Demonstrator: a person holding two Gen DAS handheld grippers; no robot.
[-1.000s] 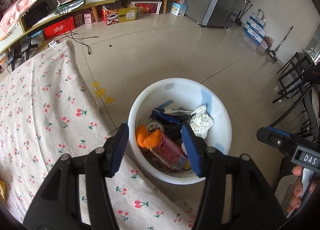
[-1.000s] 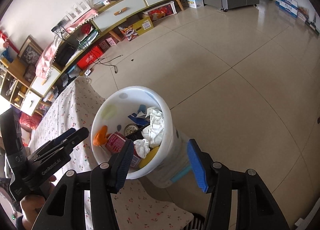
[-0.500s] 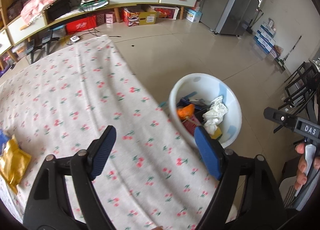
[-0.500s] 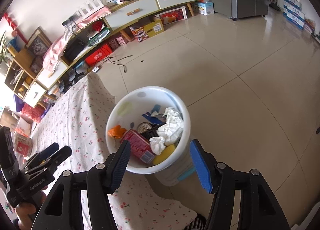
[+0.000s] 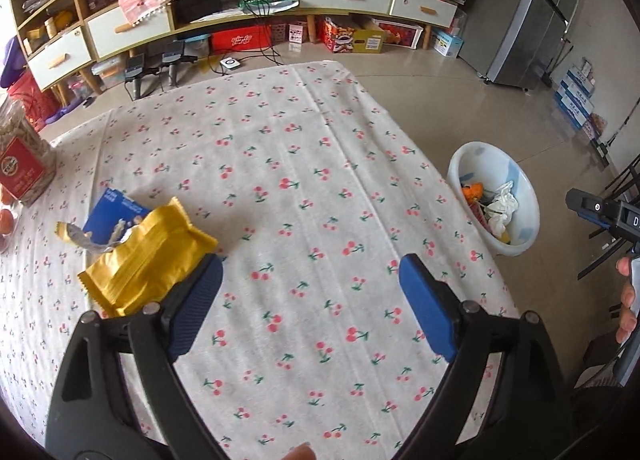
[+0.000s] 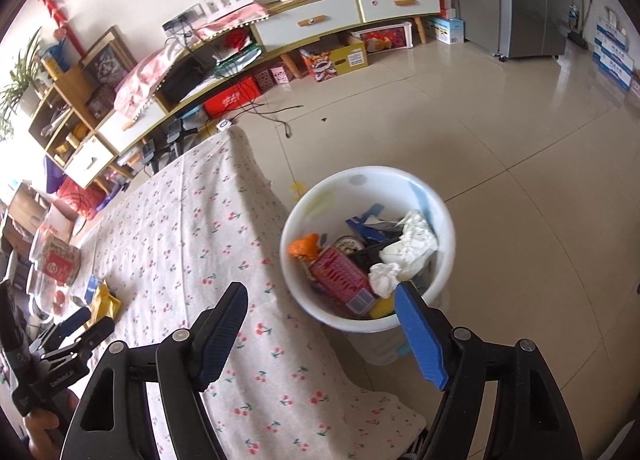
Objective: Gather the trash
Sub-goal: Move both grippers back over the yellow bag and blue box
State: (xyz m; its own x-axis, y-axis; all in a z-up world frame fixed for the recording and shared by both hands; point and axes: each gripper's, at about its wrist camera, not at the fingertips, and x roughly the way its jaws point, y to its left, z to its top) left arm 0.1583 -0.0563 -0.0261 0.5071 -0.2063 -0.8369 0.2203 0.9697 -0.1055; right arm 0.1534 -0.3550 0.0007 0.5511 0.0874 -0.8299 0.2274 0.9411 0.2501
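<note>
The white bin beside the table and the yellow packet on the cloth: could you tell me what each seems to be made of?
The white bin looks like smooth moulded plastic: a thin, even wall with a soft sheen. The yellow packet looks like glossy plastic or foil film: it has crimped, zigzag-cut ends, creases and shiny highlights. Which film, I cannot tell.

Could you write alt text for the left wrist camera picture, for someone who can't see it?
An open, empty left claw hangs over a table under a cherry-print cloth, its jaws having just widened. A crumpled yellow wrapper lies on a blue packet beside its left finger. On the floor past the table's right edge stands a white bin holding trash.
</note>
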